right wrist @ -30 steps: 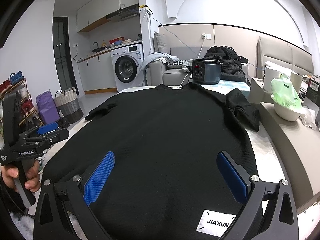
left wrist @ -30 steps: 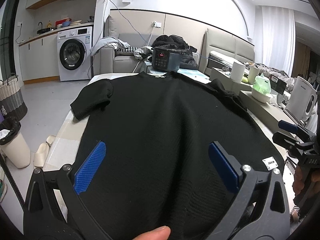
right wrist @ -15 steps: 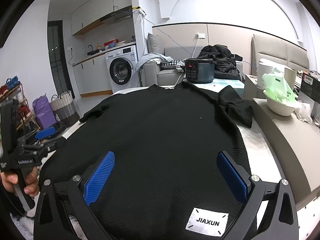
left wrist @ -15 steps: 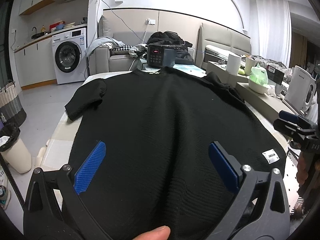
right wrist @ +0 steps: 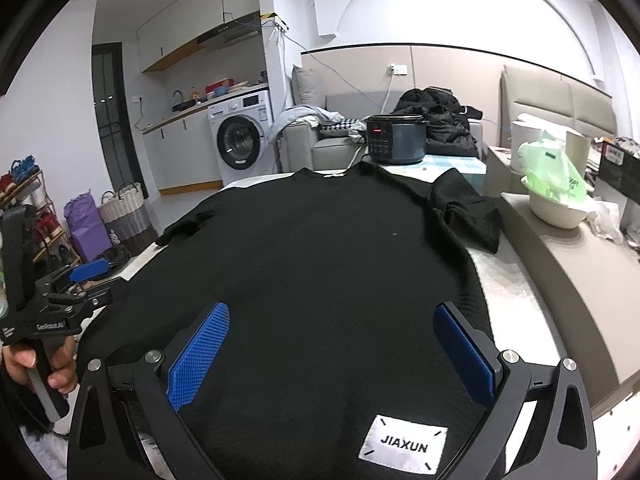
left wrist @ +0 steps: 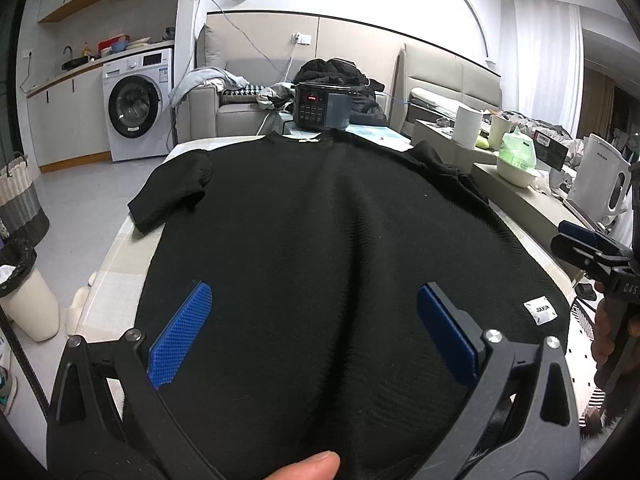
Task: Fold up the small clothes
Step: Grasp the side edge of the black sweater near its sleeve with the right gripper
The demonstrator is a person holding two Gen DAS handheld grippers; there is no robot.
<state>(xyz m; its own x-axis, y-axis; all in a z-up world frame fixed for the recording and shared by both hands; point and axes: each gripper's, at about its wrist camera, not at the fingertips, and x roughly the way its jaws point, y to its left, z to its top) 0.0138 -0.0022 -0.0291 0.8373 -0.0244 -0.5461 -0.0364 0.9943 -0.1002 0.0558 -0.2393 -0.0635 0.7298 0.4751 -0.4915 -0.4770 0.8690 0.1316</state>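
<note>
A black short-sleeved T-shirt point(left wrist: 320, 232) lies spread flat on the table, collar at the far end, hem toward me; it also shows in the right wrist view point(right wrist: 320, 264). A white JIAXUN label point(right wrist: 402, 445) sits near the hem on the right. My left gripper point(left wrist: 316, 330) is open and empty above the hem's left part. My right gripper point(right wrist: 332, 354) is open and empty above the hem's right part. Each gripper shows at the edge of the other's view: the right one point(left wrist: 588, 252) and the left one point(right wrist: 80, 280).
A dark rice cooker point(left wrist: 320, 108) stands past the collar. A side counter point(right wrist: 568, 264) on the right holds a white bowl with a green bag point(right wrist: 554, 192) and a white kettle point(left wrist: 600, 180). A bin point(left wrist: 24, 292) and baskets point(right wrist: 124, 216) stand on the floor left.
Both views have shifted slightly: the shirt sits a little lower and closer in frame. Both grippers stay open and empty above the hem.
</note>
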